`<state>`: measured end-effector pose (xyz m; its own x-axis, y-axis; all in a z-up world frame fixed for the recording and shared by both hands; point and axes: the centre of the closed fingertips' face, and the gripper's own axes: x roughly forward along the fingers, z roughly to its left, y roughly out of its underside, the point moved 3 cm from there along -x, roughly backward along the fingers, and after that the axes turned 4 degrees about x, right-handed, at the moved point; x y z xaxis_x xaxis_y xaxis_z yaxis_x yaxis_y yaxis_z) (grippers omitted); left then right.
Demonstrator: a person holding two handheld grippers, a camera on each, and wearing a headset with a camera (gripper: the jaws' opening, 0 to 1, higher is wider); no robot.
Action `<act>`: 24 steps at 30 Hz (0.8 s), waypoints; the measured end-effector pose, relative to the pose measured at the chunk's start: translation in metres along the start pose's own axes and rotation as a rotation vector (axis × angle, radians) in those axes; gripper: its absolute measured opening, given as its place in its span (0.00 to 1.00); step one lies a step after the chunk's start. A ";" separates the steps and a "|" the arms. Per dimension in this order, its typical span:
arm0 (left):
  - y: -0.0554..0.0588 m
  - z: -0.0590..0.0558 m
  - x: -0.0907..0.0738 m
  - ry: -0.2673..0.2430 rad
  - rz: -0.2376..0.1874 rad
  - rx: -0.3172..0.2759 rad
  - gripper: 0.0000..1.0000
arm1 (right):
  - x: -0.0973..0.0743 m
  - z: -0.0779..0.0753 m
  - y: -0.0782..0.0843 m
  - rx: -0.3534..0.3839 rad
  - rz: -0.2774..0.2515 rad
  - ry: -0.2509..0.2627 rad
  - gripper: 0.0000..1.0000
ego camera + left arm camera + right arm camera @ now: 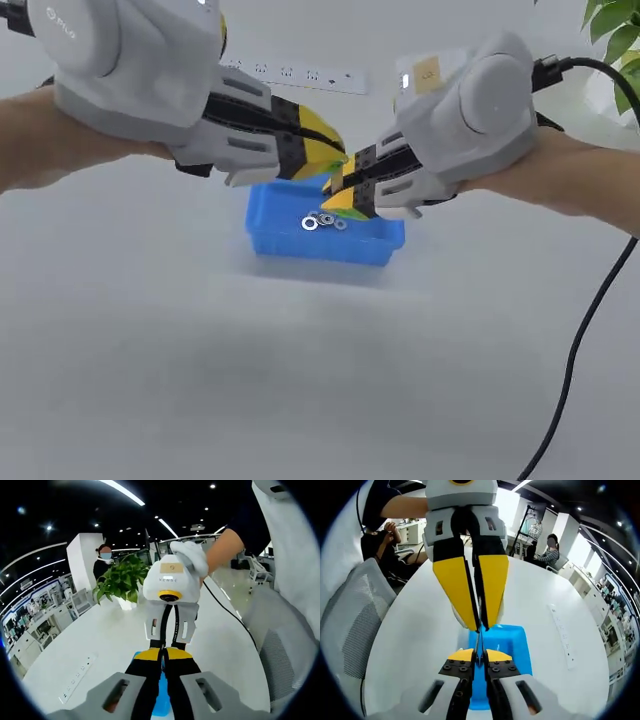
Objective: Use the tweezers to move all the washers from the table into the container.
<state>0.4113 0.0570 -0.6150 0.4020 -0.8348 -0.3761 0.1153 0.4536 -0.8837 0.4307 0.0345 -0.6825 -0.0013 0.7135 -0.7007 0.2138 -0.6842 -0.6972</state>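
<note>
Evidently we hold the two grippers tip to tip so that the tweezers (479, 641) sit directly above the container (300, 246), where anything let go would fall inside rather than onto the table (150, 340). Our right gripper (336, 200) has its jaws pressed together on the tweezers, a thin dark sliver running forward from between its yellow pads (461, 655). The left gripper (338, 160) meets it from the opposite side, its jaws narrowed to a point on the sliver's far end. We judge it clamped there too, perhaps to steady or re-seat the tool.

The washers (322, 221) lie just below both sets of fingertips, on the container floor. They form a small cluster of flat silvery rings, touching or overlapping, bright against the blue plastic. The container itself is a shallow open-topped bin directly under the fingertips. The stretch of table near the fingers looks plain and pale, so we judge the job close to finished.
</note>
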 end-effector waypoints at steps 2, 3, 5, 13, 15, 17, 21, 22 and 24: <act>0.000 0.000 -0.005 0.002 -0.002 -0.004 0.06 | -0.004 0.000 -0.002 0.003 -0.014 -0.001 0.08; -0.002 0.002 -0.006 -0.002 -0.013 -0.012 0.06 | -0.006 0.000 -0.003 0.014 -0.024 0.002 0.08; -0.003 0.004 -0.008 -0.005 -0.026 -0.024 0.06 | -0.011 -0.001 -0.004 0.024 -0.033 0.009 0.08; -0.004 -0.003 -0.017 0.033 -0.096 -0.106 0.05 | -0.028 0.017 -0.008 0.045 -0.035 -0.019 0.08; -0.002 -0.006 -0.021 0.044 -0.096 -0.113 0.05 | -0.030 0.023 -0.009 0.044 -0.034 -0.025 0.08; 0.001 -0.010 -0.024 0.064 -0.094 -0.126 0.05 | -0.031 0.029 -0.010 0.051 -0.038 -0.040 0.08; 0.009 -0.035 -0.026 0.100 -0.050 -0.127 0.05 | -0.029 0.034 -0.007 0.051 -0.030 -0.059 0.08; 0.011 -0.038 -0.026 0.112 -0.042 -0.138 0.05 | -0.028 0.037 -0.006 0.055 -0.027 -0.063 0.08; 0.015 -0.042 -0.025 0.118 -0.037 -0.145 0.05 | -0.026 0.042 -0.003 0.059 -0.021 -0.070 0.08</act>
<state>0.3648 0.0718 -0.6307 0.2895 -0.8846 -0.3655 -0.0078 0.3797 -0.9251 0.3885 0.0121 -0.6686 -0.0741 0.7168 -0.6933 0.1551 -0.6785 -0.7180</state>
